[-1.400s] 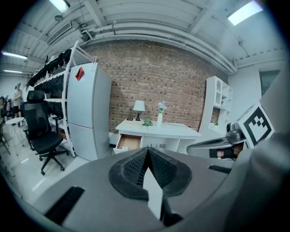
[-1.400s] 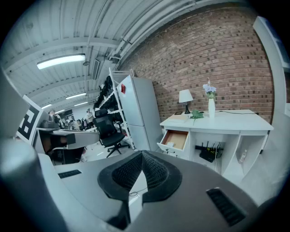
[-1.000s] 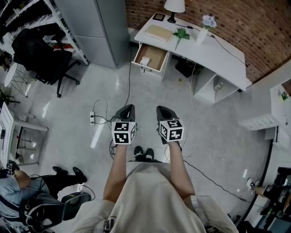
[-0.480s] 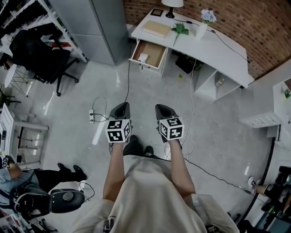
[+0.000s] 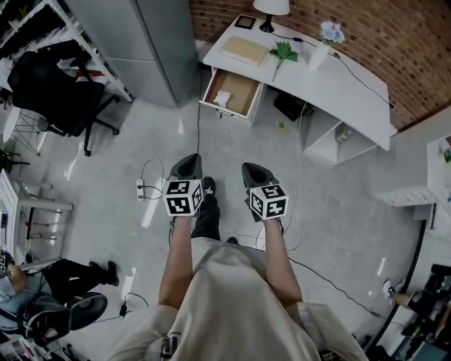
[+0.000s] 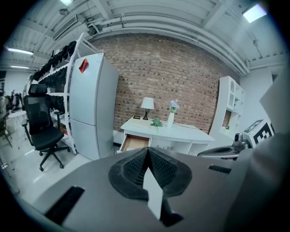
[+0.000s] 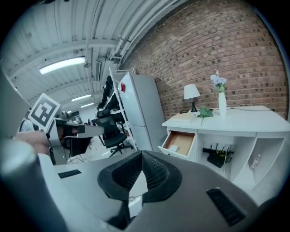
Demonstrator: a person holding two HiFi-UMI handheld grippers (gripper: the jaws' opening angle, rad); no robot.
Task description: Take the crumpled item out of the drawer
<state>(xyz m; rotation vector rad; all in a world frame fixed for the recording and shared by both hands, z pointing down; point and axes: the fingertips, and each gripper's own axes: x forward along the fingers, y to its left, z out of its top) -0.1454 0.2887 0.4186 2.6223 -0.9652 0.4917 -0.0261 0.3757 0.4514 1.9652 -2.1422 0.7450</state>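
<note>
The wooden-bottomed drawer point(image 5: 235, 92) stands pulled out of the white desk point(image 5: 338, 81) at the far side of the room. A small white crumpled item point(image 5: 223, 98) lies in its left part, and it shows again as the crumpled item point(image 7: 174, 148) in the right gripper view. My left gripper point(image 5: 187, 161) and right gripper point(image 5: 252, 170) are held side by side at waist height, several steps short of the desk. Both are shut and hold nothing. The left gripper point(image 6: 147, 150) points at the drawer point(image 6: 134, 142). The right gripper point(image 7: 142, 154) has the drawer point(image 7: 181, 142) to its upper right.
On the desk are a lamp point(image 5: 270, 8), a flat tan box point(image 5: 244, 50), a green plant point(image 5: 282, 51) and a vase point(image 5: 321, 49). A grey cabinet point(image 5: 151, 42) stands left of the drawer, with a black office chair point(image 5: 60, 84) further left. A power strip point(image 5: 141, 189) and cables lie on the floor.
The person has stepped forward: one shoe now reaches ahead between the grippers. Both grippers stayed shut and side by side, slightly higher in the head view. The seated person at lower left slid down-frame.
</note>
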